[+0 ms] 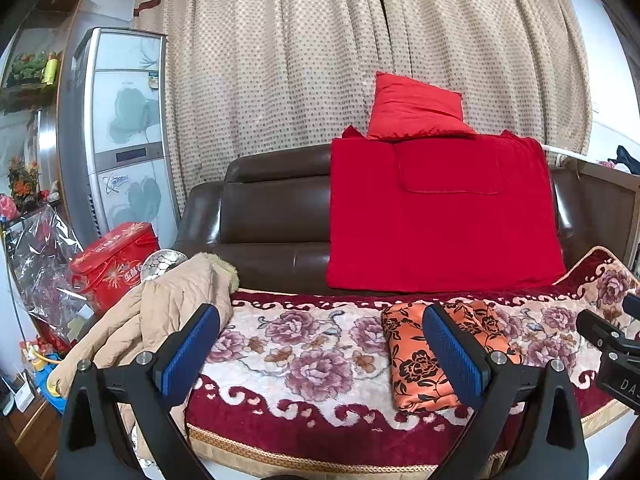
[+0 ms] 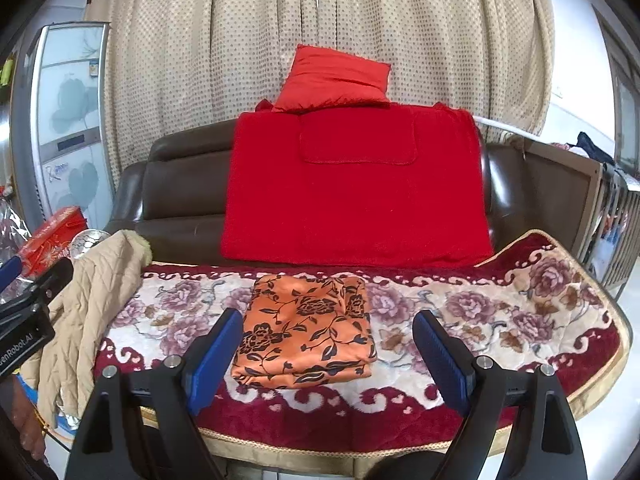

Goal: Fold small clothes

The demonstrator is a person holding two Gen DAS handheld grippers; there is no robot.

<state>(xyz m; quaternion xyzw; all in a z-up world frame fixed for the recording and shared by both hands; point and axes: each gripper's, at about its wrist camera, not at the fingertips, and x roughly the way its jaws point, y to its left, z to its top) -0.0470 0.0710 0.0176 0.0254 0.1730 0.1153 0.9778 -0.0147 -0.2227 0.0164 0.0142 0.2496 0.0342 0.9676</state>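
- Orange satin garment with black rose print (image 2: 306,330) lies folded into a compact rectangle on the floral plush blanket (image 2: 500,320) covering the brown leather sofa (image 2: 180,184) seat, squarely ahead of the right hand-held gripper (image 2: 326,354).
- Right hand-held gripper: released, jaws wide, nothing between the pads.
- Left hand-held gripper (image 1: 320,354): likewise released and empty.
- Judged step: fold on this piece appears complete.
- Next move likely calls for fetching another garment; the beige quilted jacket (image 1: 160,312) lies crumpled at the blanket's left end.

Red cushion (image 2: 334,78), brown sofa (image 2: 176,184) (perhaps leather)
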